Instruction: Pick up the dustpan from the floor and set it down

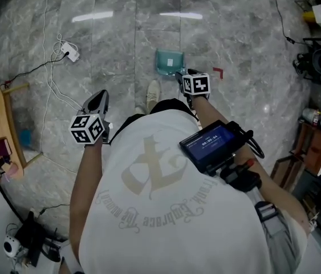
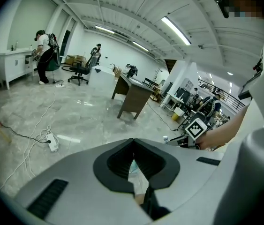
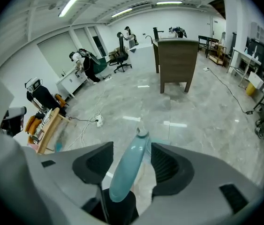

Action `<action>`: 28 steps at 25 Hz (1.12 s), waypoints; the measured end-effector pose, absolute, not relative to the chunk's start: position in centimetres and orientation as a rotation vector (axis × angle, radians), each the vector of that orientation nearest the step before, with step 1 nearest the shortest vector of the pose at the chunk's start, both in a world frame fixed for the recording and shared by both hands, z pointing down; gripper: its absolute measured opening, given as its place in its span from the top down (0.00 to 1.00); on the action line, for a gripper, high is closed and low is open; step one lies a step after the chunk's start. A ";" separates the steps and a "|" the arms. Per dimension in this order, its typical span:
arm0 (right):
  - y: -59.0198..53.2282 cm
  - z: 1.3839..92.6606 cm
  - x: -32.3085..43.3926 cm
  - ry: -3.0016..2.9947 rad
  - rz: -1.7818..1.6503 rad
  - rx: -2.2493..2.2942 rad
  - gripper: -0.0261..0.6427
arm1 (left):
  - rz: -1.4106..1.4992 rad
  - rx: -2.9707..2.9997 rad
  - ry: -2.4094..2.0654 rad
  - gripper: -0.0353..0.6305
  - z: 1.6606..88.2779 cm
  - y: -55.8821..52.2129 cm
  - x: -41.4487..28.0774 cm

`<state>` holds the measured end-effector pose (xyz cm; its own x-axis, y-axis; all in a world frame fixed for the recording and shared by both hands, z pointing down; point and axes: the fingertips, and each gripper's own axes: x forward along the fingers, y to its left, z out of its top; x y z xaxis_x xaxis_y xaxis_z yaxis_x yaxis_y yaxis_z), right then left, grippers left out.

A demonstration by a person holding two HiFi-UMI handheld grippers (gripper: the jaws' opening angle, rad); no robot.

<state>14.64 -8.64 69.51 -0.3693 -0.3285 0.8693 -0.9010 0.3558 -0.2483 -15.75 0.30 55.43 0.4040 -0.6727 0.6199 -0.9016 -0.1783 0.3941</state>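
- While the dustpan (image 1: 170, 61) sits on the floor (image 1: 234, 50), its teal handle (image 3: 127, 168) stands between the right gripper's (image 1: 183, 75) wide-open jaws, and neither jaw presses on it.
- This is probably a release, so back that gripper off along the handle without nudging it sideways.
- The left gripper's (image 2: 132, 144) jaws are closed and empty.

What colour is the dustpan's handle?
Pale teal, a light blue-green. The dustpan handle shows best in the right gripper view.

Glossy teal plastic dustpan (image 1: 170, 61) on polished marble-look floor (image 1: 114, 44)
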 end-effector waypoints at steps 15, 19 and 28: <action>-11.2 76.6 14.6 -1.642 1.154 0.938 0.60 | 0.415 1.774 -1.463 0.93 55.4 -2.0 -16.9; -11.1 76.7 15.1 -1.580 1.112 0.882 0.61 | 0.412 1.768 -1.486 0.93 54.8 -2.4 -16.3; -10.7 76.6 16.0 -1.508 1.060 0.932 0.68 | 0.412 1.786 -1.498 0.93 54.6 -3.3 -17.3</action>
<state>16.01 -10.74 76.56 -0.1745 -0.0345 0.9841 -0.9375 0.3115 -0.1553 -17.30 -3.31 54.60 0.2615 -0.6969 0.6678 -0.9405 -0.0284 0.3386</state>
